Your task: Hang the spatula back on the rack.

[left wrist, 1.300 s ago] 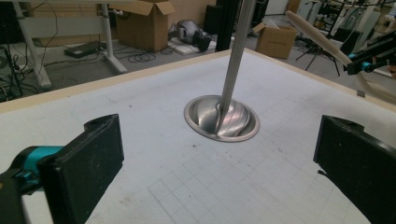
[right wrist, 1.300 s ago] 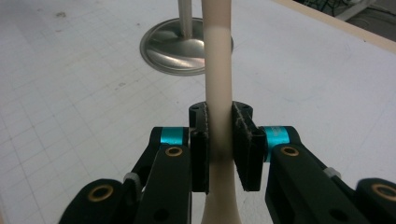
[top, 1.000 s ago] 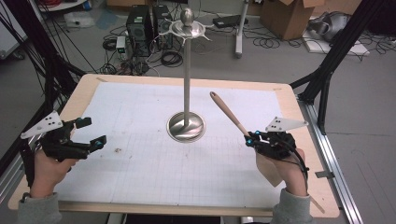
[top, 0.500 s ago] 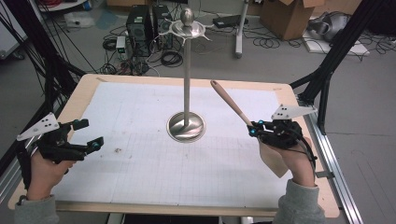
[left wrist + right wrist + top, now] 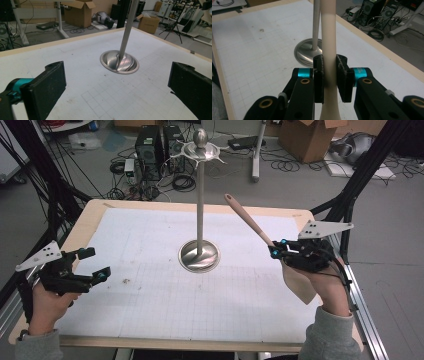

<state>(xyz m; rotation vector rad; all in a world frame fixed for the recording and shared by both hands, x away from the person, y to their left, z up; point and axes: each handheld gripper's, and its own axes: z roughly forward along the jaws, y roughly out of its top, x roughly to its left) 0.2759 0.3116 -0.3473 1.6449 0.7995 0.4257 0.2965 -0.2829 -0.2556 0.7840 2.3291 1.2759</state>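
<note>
A wooden spatula (image 5: 248, 220) slants up and away from my right gripper (image 5: 275, 248), which is shut on its handle (image 5: 329, 50); the flat blade (image 5: 299, 282) hangs below the hand. A metal stand (image 5: 200, 195) with a round base (image 5: 199, 256) and a hooked top (image 5: 200, 147) rises at the table's middle. In the right gripper view the stand's pole (image 5: 316, 22) is just left of the handle. My left gripper (image 5: 95, 264) is open above the table's left side, jaws wide with nothing between them; its view looks toward the stand's base (image 5: 119, 61).
White gridded paper (image 5: 150, 285) covers the wooden table (image 5: 90, 215). Black frame struts (image 5: 350, 190) stand at both sides. Beyond the far edge the floor holds computer towers (image 5: 150, 145), cables and cardboard boxes (image 5: 305, 137).
My right gripper has lifted and moved right and slightly away, carrying the spatula, whose handle now points higher. The left gripper has shifted slightly.
</note>
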